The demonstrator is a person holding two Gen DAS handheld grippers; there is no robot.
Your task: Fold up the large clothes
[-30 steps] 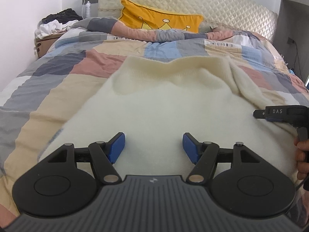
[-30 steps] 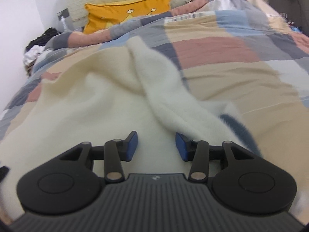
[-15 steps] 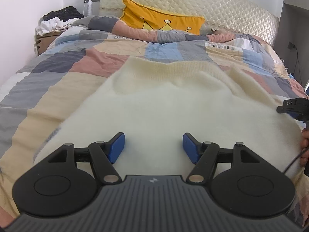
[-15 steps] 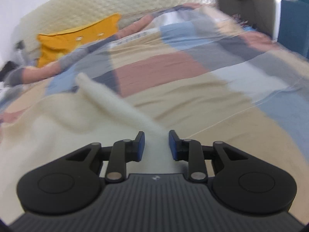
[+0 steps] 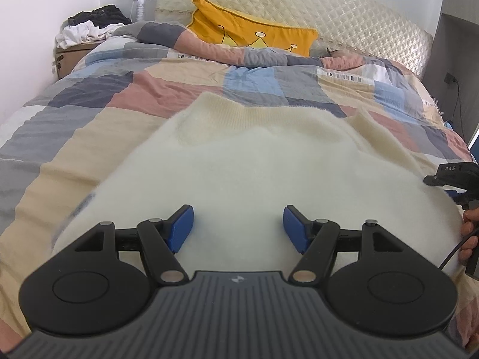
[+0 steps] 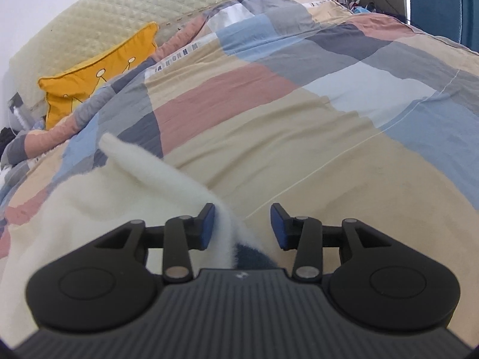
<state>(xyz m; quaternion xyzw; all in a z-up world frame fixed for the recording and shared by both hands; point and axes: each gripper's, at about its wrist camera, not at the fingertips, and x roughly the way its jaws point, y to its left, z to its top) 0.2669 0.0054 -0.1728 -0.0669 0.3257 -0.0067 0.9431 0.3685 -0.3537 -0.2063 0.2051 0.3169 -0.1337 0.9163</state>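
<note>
A cream fuzzy sweater (image 5: 239, 161) lies spread flat on the patchwork duvet (image 5: 89, 113), toward the foot of the bed, its ribbed edge pointing at the headboard (image 5: 344, 18). The left gripper (image 5: 238, 228) hovers over the sweater's middle with its blue pads wide apart, holding nothing. The right gripper (image 6: 242, 225) sits at the sweater's right edge, pads also apart; a fold of cream knit (image 6: 167, 176) runs up past its left finger, and a dark blue patch (image 6: 254, 257), perhaps part of the garment, shows just below. A yellow crown-print pillow (image 5: 251, 34) rests against the headboard. A pile of clothes (image 5: 89, 27) sits beside the bed's far left corner.
</note>
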